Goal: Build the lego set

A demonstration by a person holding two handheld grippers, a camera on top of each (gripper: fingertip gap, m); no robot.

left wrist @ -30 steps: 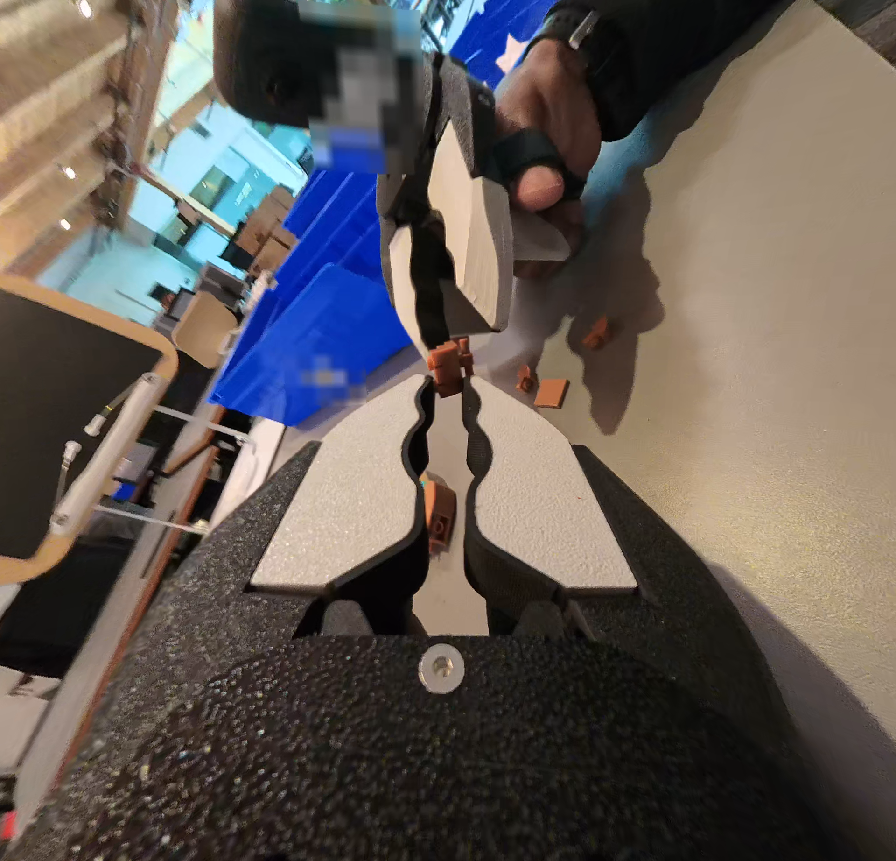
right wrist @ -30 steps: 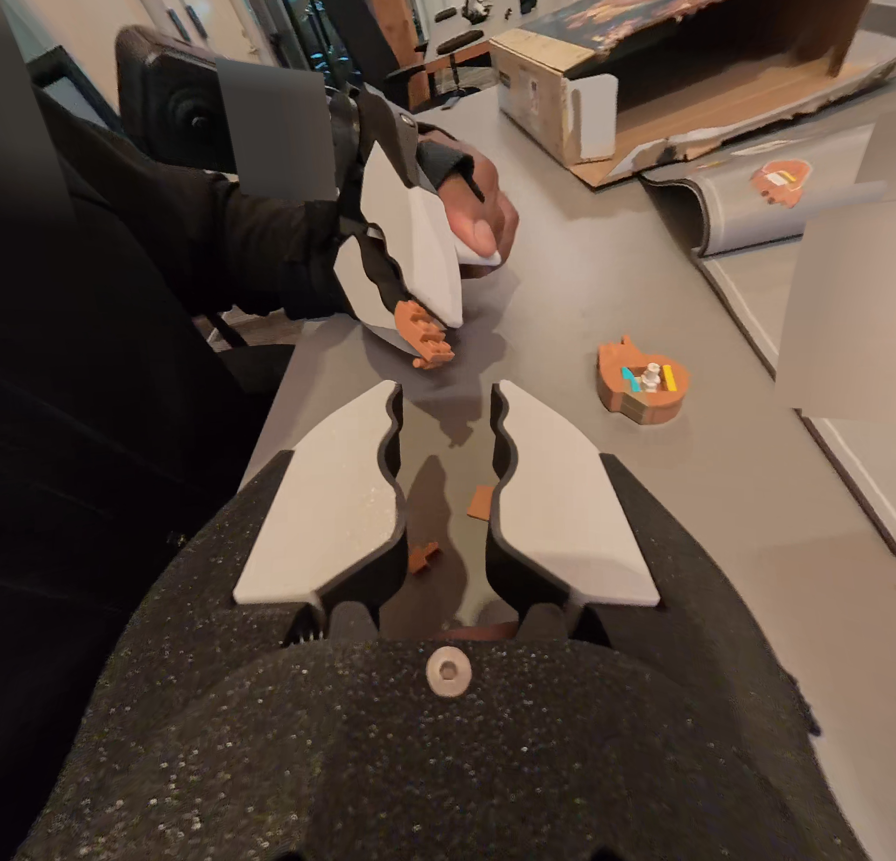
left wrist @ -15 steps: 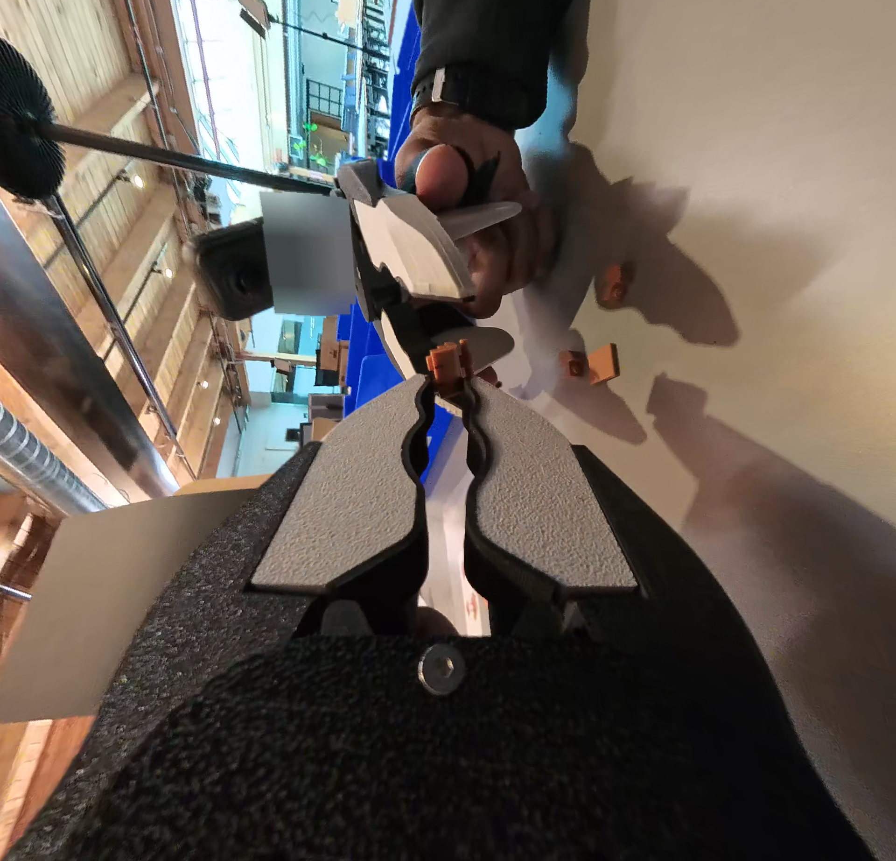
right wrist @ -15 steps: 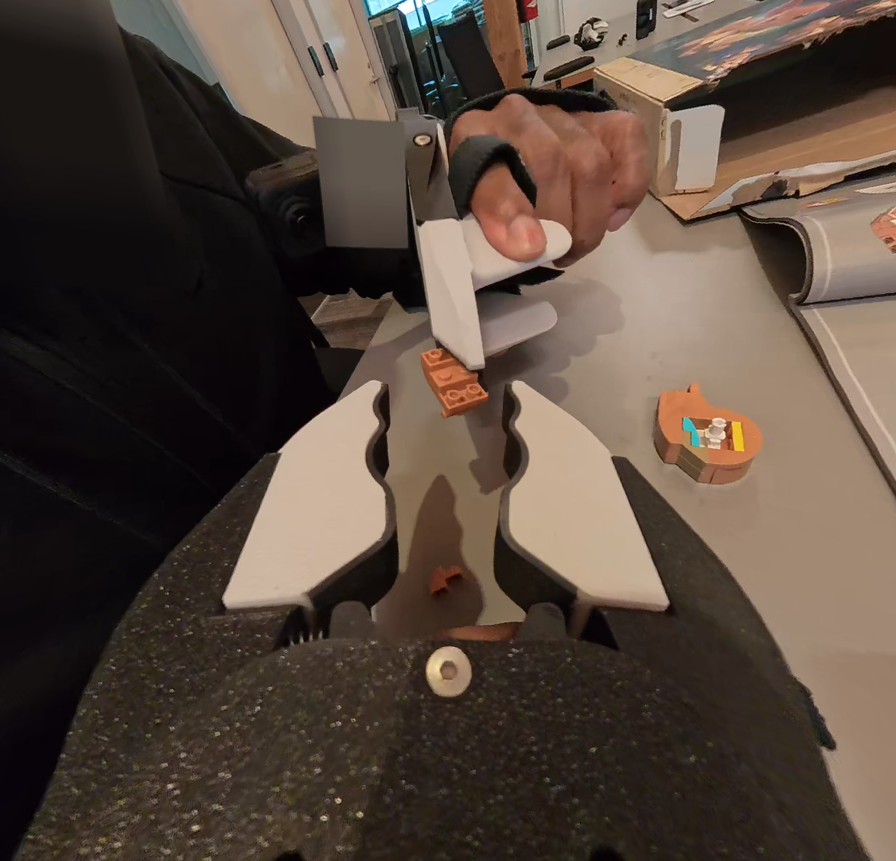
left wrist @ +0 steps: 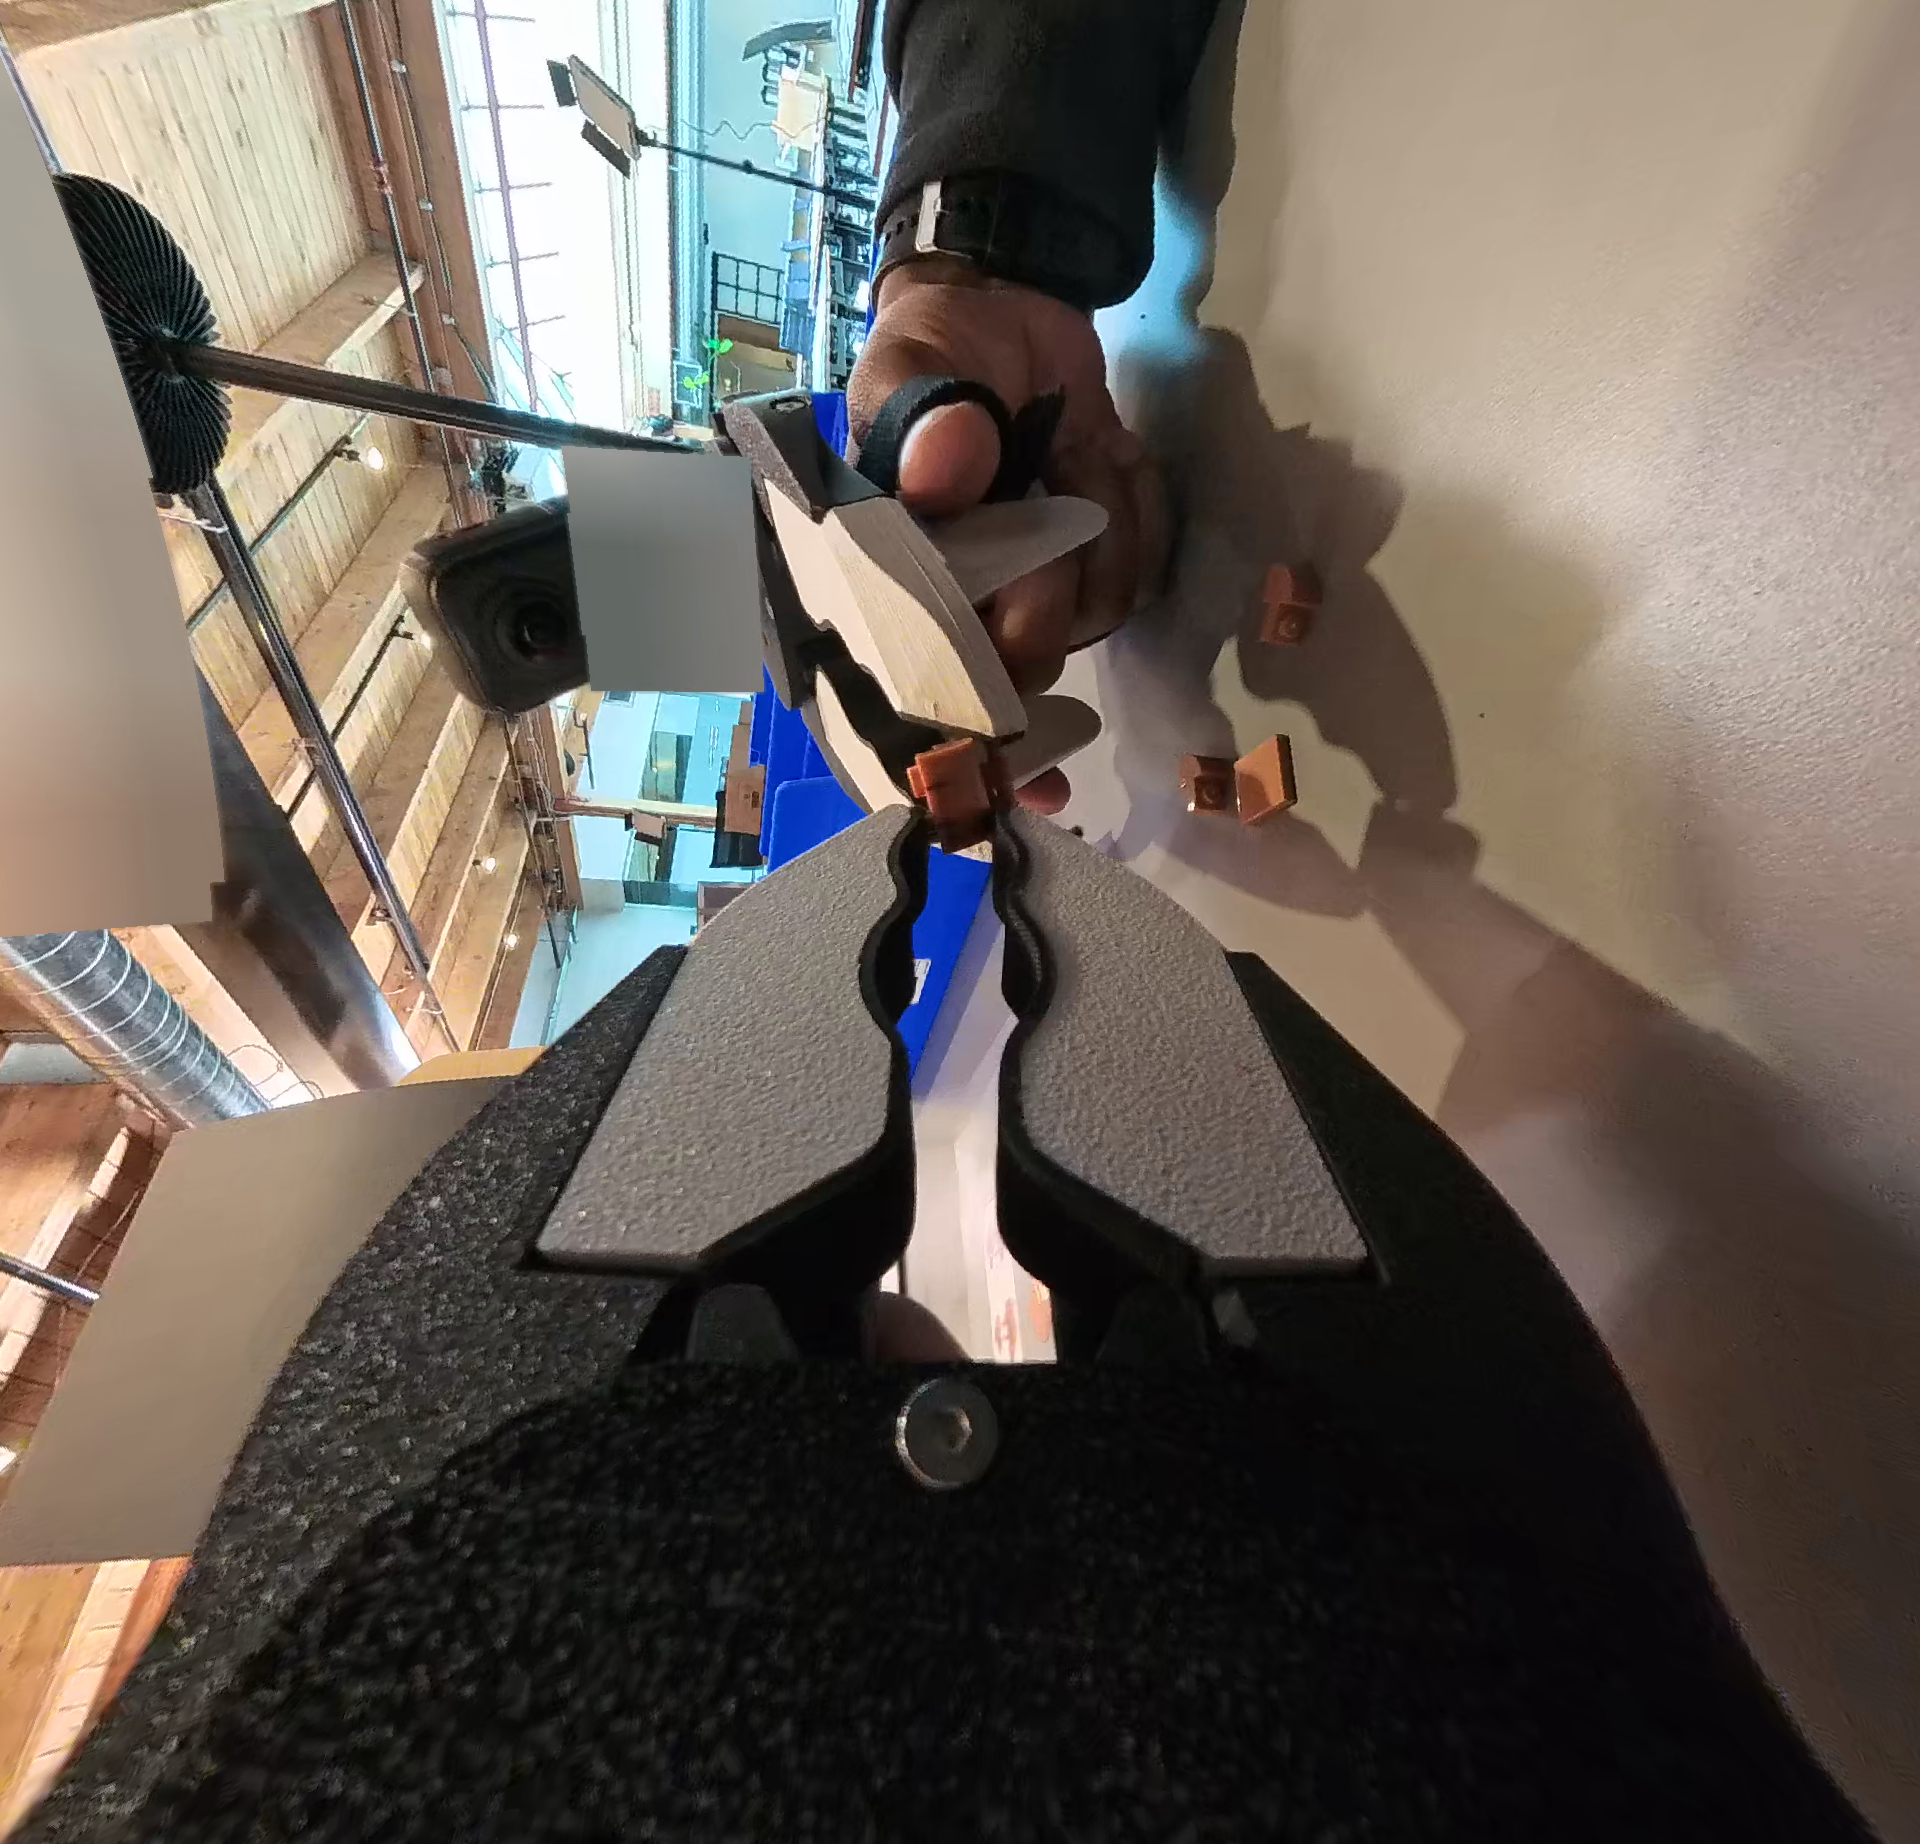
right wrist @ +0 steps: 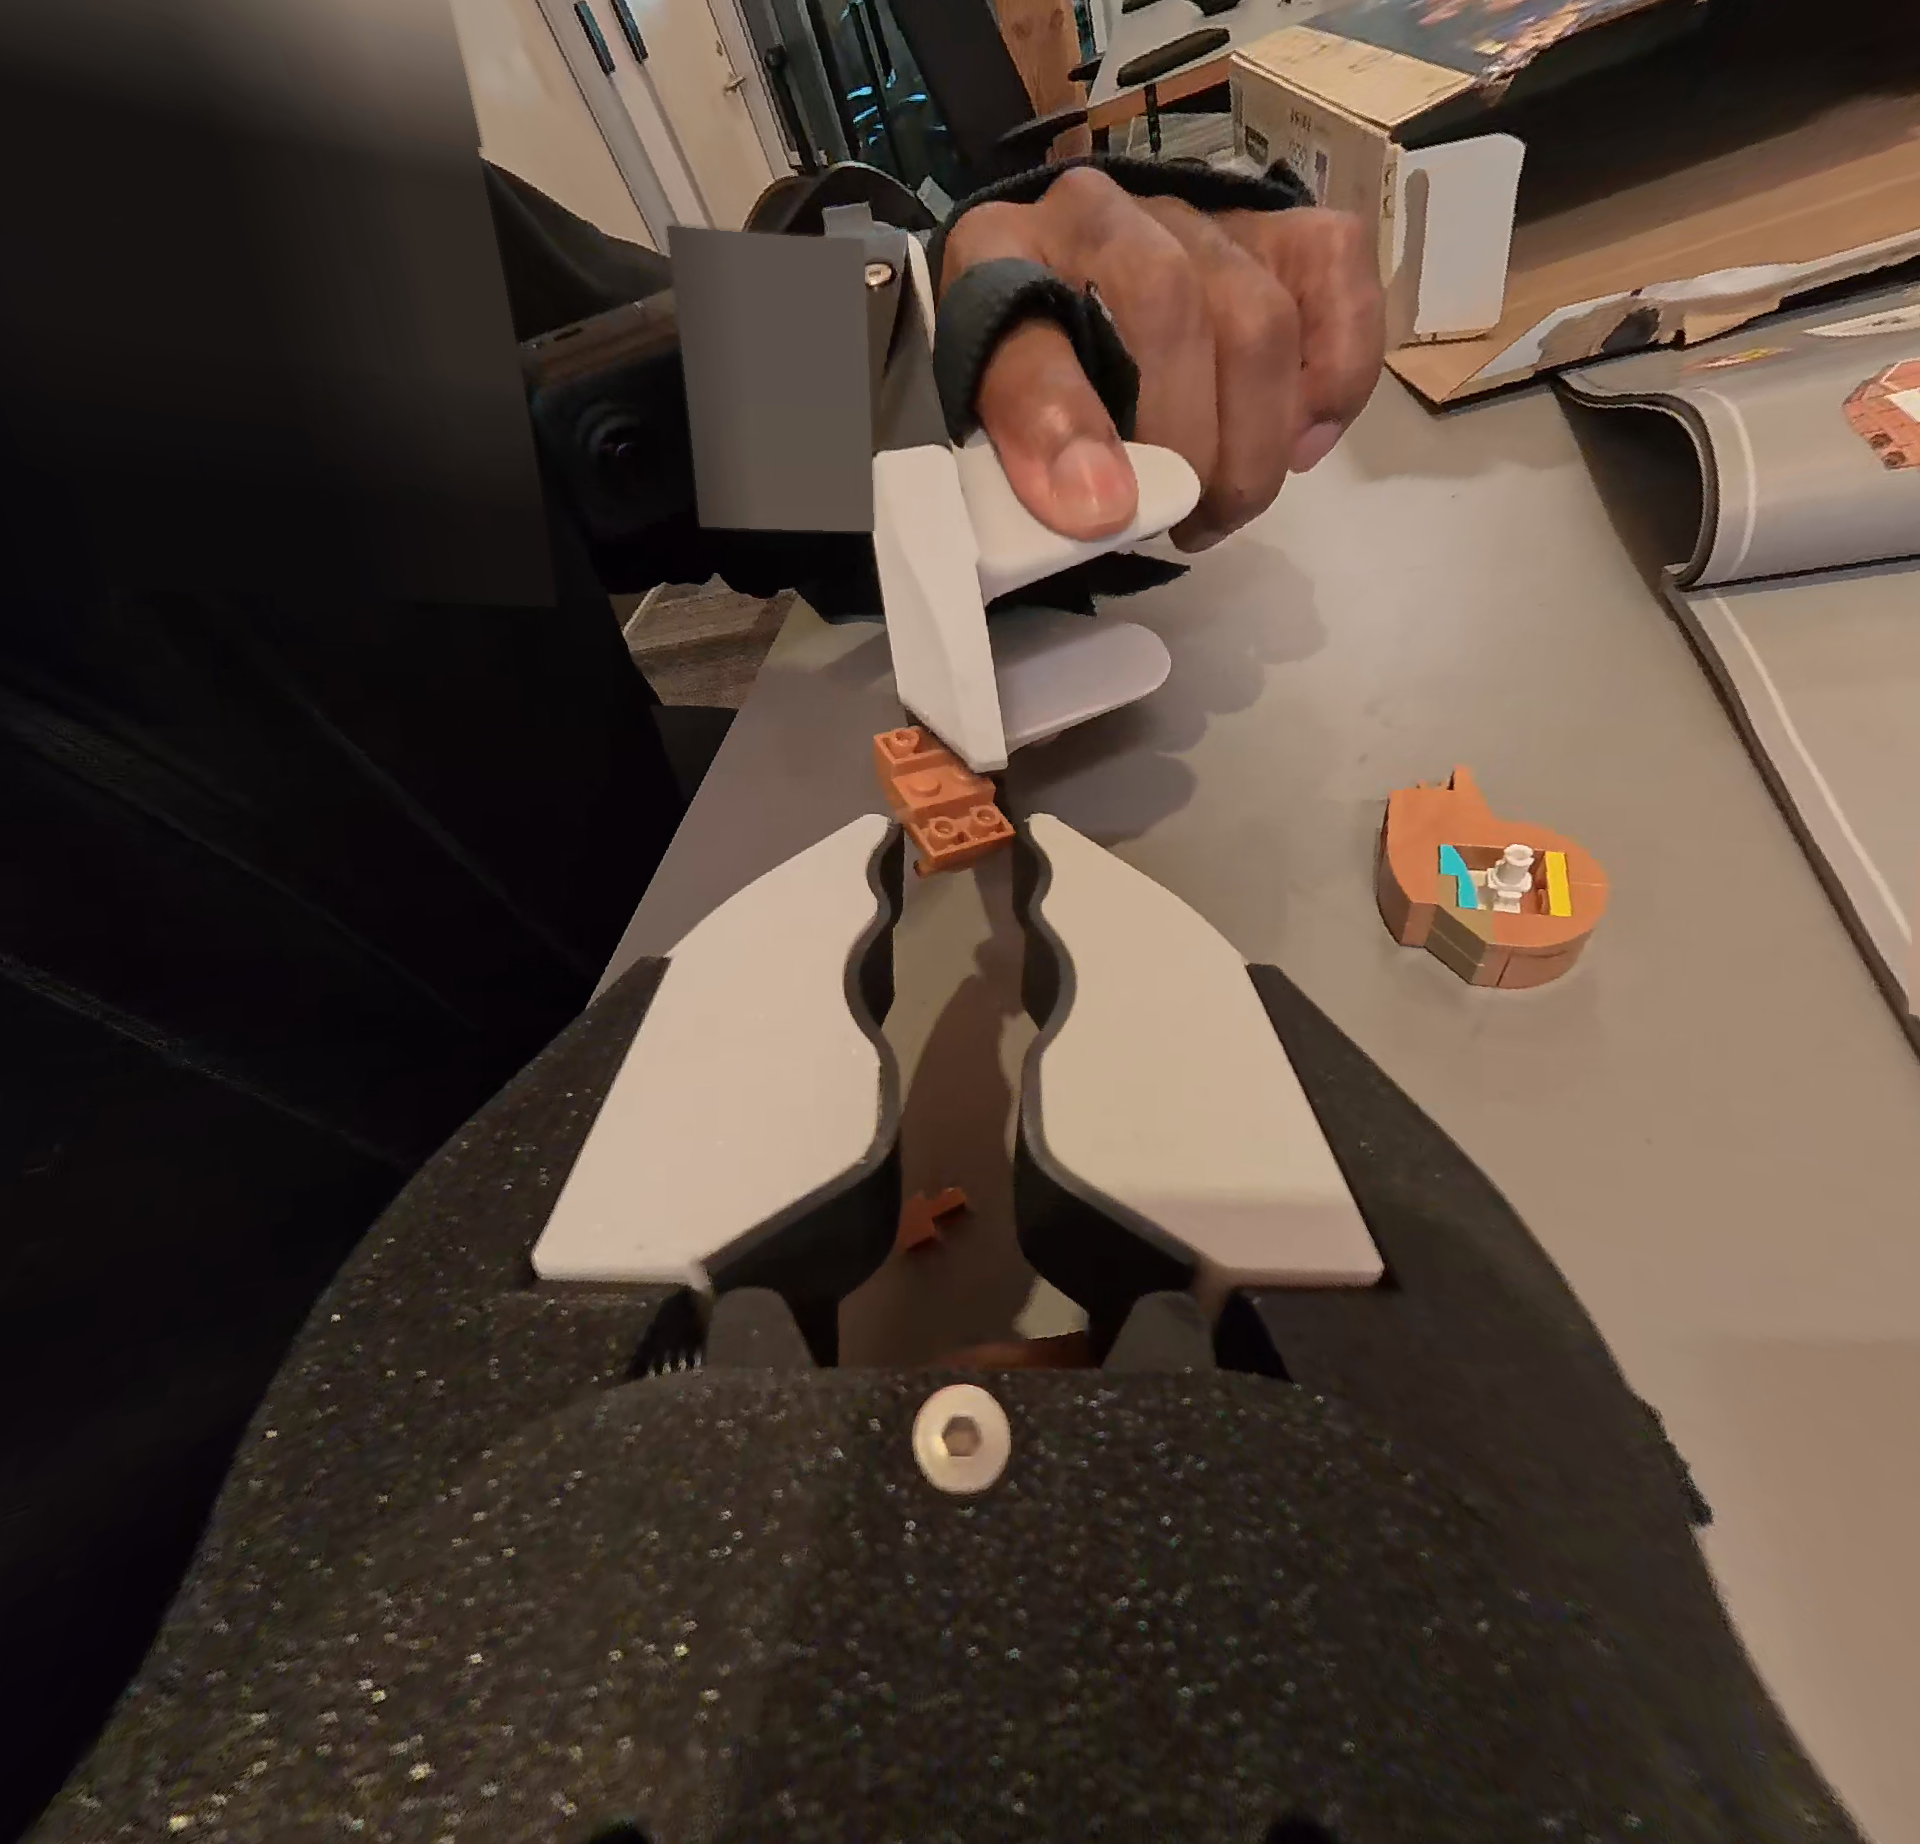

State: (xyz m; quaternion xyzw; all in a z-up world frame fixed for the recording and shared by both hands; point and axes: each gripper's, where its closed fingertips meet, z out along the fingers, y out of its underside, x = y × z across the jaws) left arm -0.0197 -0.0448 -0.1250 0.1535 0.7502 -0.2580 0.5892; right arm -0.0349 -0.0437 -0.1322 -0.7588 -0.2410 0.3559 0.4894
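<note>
A small orange-brown brick stack (right wrist: 940, 802) hangs in the air above the grey table (right wrist: 1351, 1223). My left gripper (left wrist: 956, 823) is shut on one end of the stack (left wrist: 948, 781). In the right wrist view, one white finger of the left gripper (right wrist: 940, 641) comes down onto the stack's top. My right gripper (right wrist: 961, 828) is shut on the stack's lowest two-stud piece, with both pads against its sides. In the left wrist view the right gripper (left wrist: 951, 755) meets the same stack from the far side, with a hand on its handles.
A round brown brick model (right wrist: 1491, 895) with teal, yellow and white parts sits on the table to the right. Loose orange pieces (left wrist: 1242, 781) lie on the table, and one (right wrist: 930, 1218) lies under my right fingers. An open booklet (right wrist: 1766, 464) and a cardboard box (right wrist: 1340, 101) are farther back. The table's edge (right wrist: 707, 807) runs on the left. My left and right fingertips are right by each other.
My right gripper came up to the brick stack and its wide-open jaws closed on the lowest piece. My left gripper turned and kept its hold throughout.
</note>
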